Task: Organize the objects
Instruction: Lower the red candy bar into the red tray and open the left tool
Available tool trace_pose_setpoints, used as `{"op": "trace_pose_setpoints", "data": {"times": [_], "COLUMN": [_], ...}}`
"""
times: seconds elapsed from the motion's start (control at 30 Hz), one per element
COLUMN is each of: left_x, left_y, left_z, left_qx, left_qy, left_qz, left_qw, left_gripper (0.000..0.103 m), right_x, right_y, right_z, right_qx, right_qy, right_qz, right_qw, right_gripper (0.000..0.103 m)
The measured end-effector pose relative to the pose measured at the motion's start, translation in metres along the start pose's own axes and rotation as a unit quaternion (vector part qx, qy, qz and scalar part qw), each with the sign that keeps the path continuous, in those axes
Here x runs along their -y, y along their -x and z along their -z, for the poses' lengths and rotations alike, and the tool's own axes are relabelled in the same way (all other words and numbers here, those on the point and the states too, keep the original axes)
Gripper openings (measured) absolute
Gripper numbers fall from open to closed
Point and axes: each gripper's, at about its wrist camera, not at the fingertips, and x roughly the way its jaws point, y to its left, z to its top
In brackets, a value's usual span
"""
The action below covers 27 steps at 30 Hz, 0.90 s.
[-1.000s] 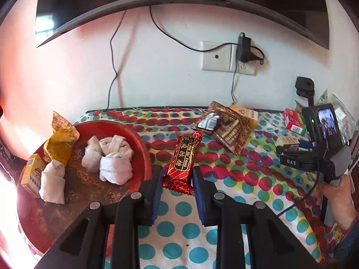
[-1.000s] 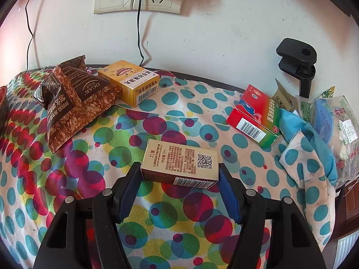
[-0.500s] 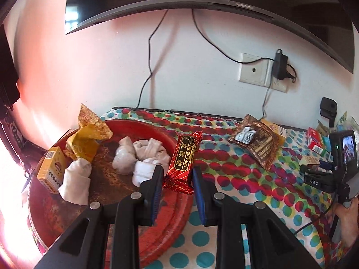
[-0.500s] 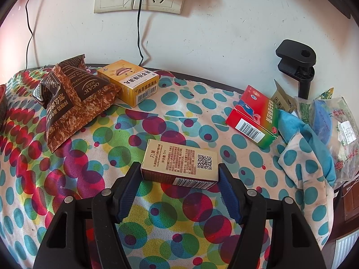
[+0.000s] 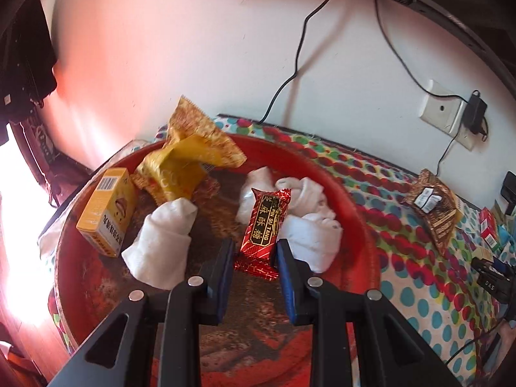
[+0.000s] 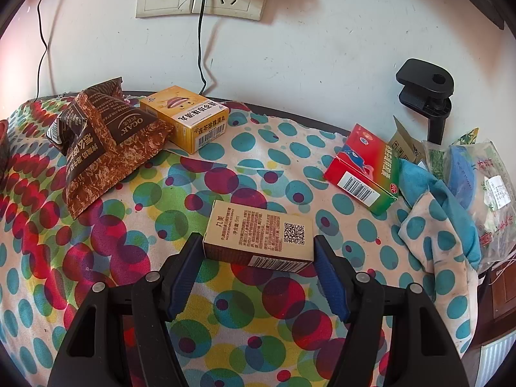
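Your left gripper (image 5: 253, 254) hangs over the red tray (image 5: 361, 213), its jaws clamped on the red candy bar (image 5: 265, 229), which stands up between the pads in front of the white bundles (image 5: 309, 225) lying in that tray. Your right gripper (image 6: 258, 253) brackets the tan box (image 6: 259, 235) on the dotted cloth (image 6: 113, 242); both pads sit at the box's ends, but you cannot tell whether they press.
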Motion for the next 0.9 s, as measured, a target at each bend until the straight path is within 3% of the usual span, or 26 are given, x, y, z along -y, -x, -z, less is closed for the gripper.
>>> {"op": "trace_pose_setpoints", "data": {"times": [0.13, 0.53, 0.9], "left_x": [-0.010, -0.017, -0.008], "left_y": [-0.013, -0.022, -0.011], "left_z": [0.003, 0.005, 0.004], "left_qx": [-0.026, -0.037, -0.013], "left_qy": [0.005, 0.006, 0.015], "left_qz": [-0.012, -0.051, -0.050], "left_qw": [0.9996, 0.9980, 0.9985], "left_gripper": [0.027, 0.027, 0.030], "right_x": [0.000, 0.000, -0.003], "right_y": [0.000, 0.000, 0.001], "right_z": [0.000, 0.000, 0.000], "right_qx": [0.000, 0.000, -0.001], "right_qy": [-0.001, -0.001, -0.004], "right_qz": [0.000, 0.001, 0.004], "right_qw": [1.000, 1.000, 1.000], "right_gripper": [0.065, 0.066, 0.066]}}
